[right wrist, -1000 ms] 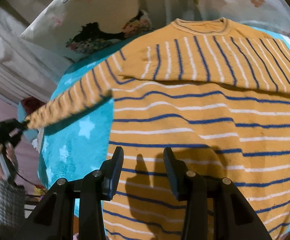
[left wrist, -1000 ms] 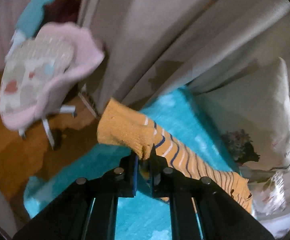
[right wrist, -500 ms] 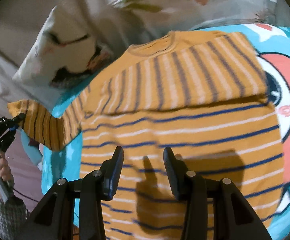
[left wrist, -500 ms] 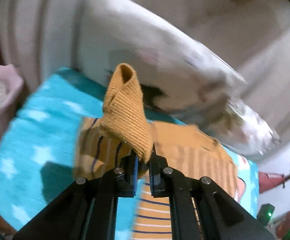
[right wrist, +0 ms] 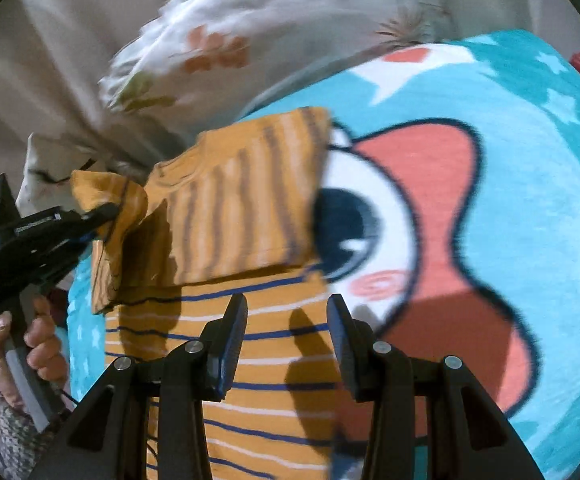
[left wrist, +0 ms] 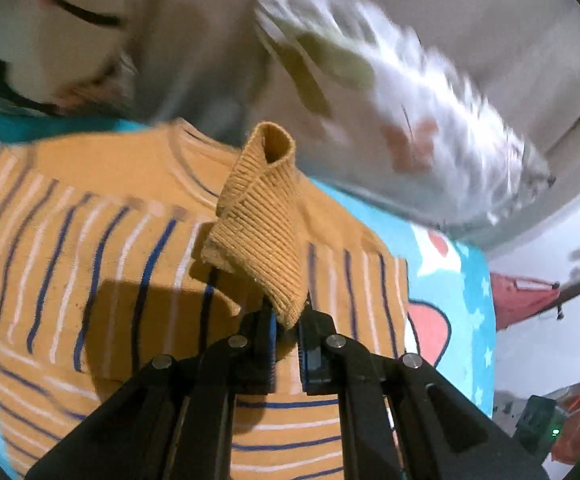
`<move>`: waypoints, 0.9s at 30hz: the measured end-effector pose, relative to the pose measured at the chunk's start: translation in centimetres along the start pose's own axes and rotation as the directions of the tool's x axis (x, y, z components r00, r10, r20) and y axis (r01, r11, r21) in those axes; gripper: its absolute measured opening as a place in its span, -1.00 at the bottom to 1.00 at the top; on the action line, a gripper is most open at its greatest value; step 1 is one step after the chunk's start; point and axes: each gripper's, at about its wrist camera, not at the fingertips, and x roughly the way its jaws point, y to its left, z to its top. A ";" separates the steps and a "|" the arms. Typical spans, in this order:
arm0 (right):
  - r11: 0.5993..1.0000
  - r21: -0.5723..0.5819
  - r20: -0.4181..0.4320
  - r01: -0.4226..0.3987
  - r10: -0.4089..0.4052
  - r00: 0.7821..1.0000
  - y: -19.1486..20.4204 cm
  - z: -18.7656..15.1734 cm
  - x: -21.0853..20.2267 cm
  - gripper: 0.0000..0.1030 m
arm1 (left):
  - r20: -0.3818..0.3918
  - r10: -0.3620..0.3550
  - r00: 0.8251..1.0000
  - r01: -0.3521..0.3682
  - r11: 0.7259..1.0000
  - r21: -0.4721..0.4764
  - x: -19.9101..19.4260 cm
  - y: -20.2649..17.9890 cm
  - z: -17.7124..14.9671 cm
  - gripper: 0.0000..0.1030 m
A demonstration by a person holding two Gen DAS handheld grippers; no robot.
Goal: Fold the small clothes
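Mustard-yellow knitted child's sweater with blue and white stripes: lies flat on the turquoise cartoon-print blanket, centre-left of the right wrist view. Left tool: clamped tight on the ribbed sleeve cuff, lifted over the chest, apparently to fold the sleeve inward. Right tool: part-open, holding nothing, above the sweater's body.

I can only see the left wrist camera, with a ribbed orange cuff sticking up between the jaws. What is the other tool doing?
Observer: The right gripper hangs over the striped sweater with its jaws apart and nothing between them.
Operator: Is the other sleeve done?
Observer: Yes, it lies folded across the chest.
Operator: What's drawn on the blanket?
Observer: A cartoon face with a big eye.
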 end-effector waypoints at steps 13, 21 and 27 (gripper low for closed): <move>1.000 0.026 0.012 0.013 -0.013 1.000 -4.7 2.9 -1.0 -0.12 | -0.142 -0.044 0.989 0.044 0.999 -0.005 5.3 -2.4 -3.0 -0.17; 0.992 -0.095 0.007 -0.087 0.088 0.996 0.3 6.0 1.1 -0.12 | -0.050 0.100 0.994 -0.101 0.994 -0.027 -2.4 2.6 -5.4 0.09; 0.953 -0.239 -0.069 -0.187 0.175 0.982 7.2 7.1 5.6 -0.12 | 0.008 0.336 0.942 -0.336 0.942 -0.025 -6.0 6.5 -8.1 0.10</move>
